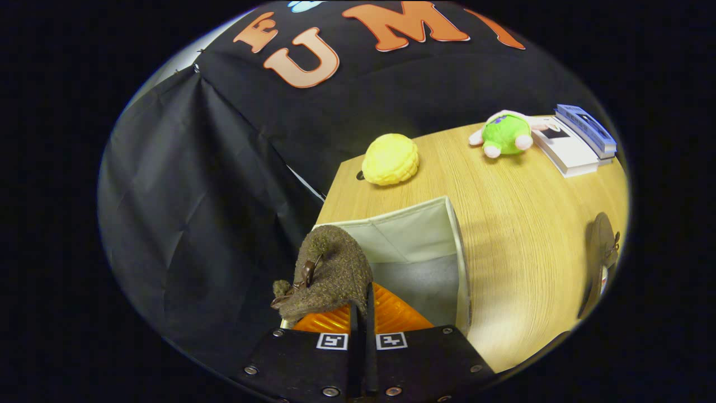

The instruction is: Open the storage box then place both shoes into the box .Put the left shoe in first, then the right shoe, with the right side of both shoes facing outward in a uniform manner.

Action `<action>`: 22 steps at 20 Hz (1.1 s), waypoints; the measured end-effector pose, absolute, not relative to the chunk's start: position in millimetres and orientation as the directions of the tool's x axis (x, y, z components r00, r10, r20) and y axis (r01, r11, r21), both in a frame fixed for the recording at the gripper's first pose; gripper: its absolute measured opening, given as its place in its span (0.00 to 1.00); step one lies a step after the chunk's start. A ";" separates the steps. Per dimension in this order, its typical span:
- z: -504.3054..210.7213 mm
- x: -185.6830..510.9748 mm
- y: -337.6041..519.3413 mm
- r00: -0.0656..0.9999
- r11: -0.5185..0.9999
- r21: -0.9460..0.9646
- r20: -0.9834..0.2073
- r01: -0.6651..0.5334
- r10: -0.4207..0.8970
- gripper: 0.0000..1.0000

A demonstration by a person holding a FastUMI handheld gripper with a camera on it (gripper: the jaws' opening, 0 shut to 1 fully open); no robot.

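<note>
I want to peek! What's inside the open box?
The storage box shows pale fabric walls and a grey bottom. The brown shoe, pinched in the claw, hangs over its near corner and hides that part of the inside.

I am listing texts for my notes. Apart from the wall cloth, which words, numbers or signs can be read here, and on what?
Books: print on the covers, too small to read.
Gripper: two square black-and-white markers, no words; its fingers are shut on the shoe above the box.
Shoe, box, yellow toy, green toy: no text seen.
</note>
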State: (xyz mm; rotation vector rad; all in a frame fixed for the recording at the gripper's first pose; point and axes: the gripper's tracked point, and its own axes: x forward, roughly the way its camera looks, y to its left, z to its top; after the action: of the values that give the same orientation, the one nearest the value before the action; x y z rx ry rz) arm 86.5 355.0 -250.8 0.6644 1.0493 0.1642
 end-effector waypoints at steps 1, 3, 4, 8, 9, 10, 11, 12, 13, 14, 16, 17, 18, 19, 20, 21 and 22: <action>-259.5 85.9 358.3 0.485 0.798 0.570 -0.764 0.197 0.426 0.04; -270.7 83.9 366.6 0.450 0.805 0.554 -0.786 0.211 0.423 0.04; -274.1 82.0 369.4 0.439 0.802 0.554 -0.791 0.222 0.425 0.05; -285.1 71.0 378.1 0.374 0.769 0.548 -0.824 0.330 0.427 0.17; -285.1 70.5 380.1 0.368 0.760 0.554 -0.822 0.341 0.434 0.20; -284.3 68.7 383.1 0.361 0.748 0.566 -0.816 0.345 0.451 0.26; -282.6 66.1 388.4 0.349 0.731 0.589 -0.803 0.345 0.483 0.28; -277.7 64.2 395.2 0.343 0.704 0.624 -0.778 0.338 0.526 0.33; -271.7 65.7 400.0 0.349 0.682 0.658 -0.751 0.320 0.561 0.35; -264.9 66.3 396.0 0.365 0.679 0.670 -0.738 0.300 0.567 0.39; -255.5 68.6 384.3 0.401 0.682 0.679 -0.724 0.272 0.561 0.46; -247.1 69.0 378.8 0.419 0.674 0.691 -0.710 0.261 0.566 0.47; -237.9 67.0 370.8 0.439 0.669 0.701 -0.696 0.247 0.567 0.50; -230.0 67.4 361.4 0.459 0.672 0.705 -0.686 0.226 0.565 0.52; -223.0 66.9 350.3 0.479 0.678 0.707 -0.675 0.203 0.561 0.57; -216.1 66.4 339.3 0.501 0.685 0.707 -0.664 0.179 0.554 0.60; -207.9 61.2 331.1 0.522 0.694 0.703 -0.655 0.155 0.546 0.65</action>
State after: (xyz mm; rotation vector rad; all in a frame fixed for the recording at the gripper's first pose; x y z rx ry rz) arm 61.2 331.1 -207.9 0.7983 1.0183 0.2668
